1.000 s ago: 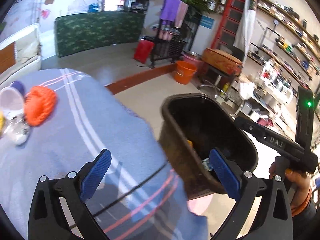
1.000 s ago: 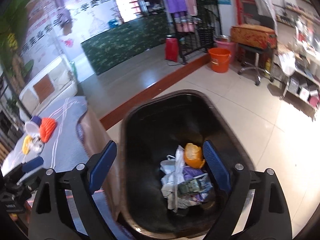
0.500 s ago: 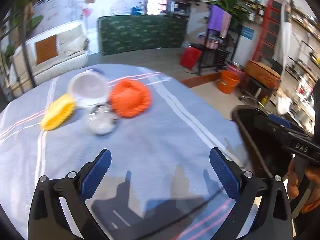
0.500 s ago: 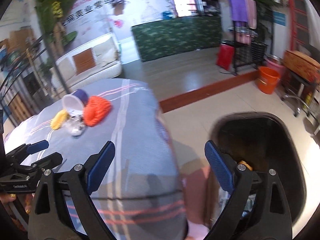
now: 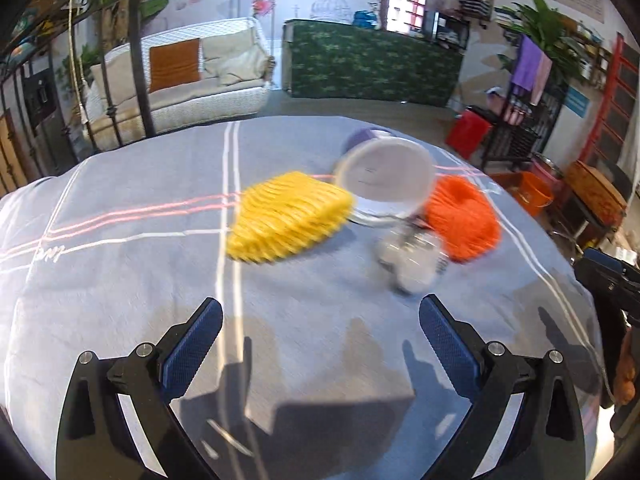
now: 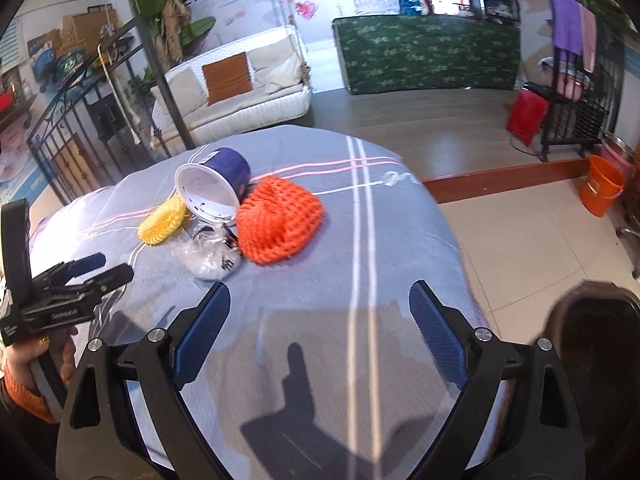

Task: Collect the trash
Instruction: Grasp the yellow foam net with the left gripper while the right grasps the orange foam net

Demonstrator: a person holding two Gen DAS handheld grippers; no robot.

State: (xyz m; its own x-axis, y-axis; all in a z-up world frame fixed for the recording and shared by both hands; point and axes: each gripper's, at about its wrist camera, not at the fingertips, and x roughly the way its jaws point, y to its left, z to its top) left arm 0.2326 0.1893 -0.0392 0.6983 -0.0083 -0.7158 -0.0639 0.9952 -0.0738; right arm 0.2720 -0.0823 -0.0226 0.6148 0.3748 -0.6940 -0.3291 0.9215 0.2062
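**Both grippers swing back over the table, jaws wide and empty**

The left gripper (image 5: 320, 344) hangs above the grey striped tablecloth (image 5: 120, 272), its blue-padded fingers (image 5: 194, 346) spread wide apart and gripping nothing. The right gripper (image 6: 320, 332) is likewise released, fingers parted over bare cloth and touching nothing. In the right wrist view, a hand (image 6: 36, 364) in an orange cuff grips the left tool's handle at the table's left edge, its nose pointing toward the litter.

The remaining trash sits in a cluster near the far middle of the table: a yellow foam net (image 5: 288, 216), a tipped blue cup (image 6: 214, 188) with its white mouth facing the cameras, an orange foam net (image 6: 280, 220) just right of the cup, and a crumpled clear plastic wrapper (image 6: 210, 256) in front, touching the cup and the orange net. The dark trash bin (image 6: 596, 344) stands on the tiled floor beside the table's right edge.

A second ago both cameras looked down into the bin; half a second ago they were turning toward the table. Now the cluster lies straight ahead of both tools, closer and larger in the left view, though blurred.
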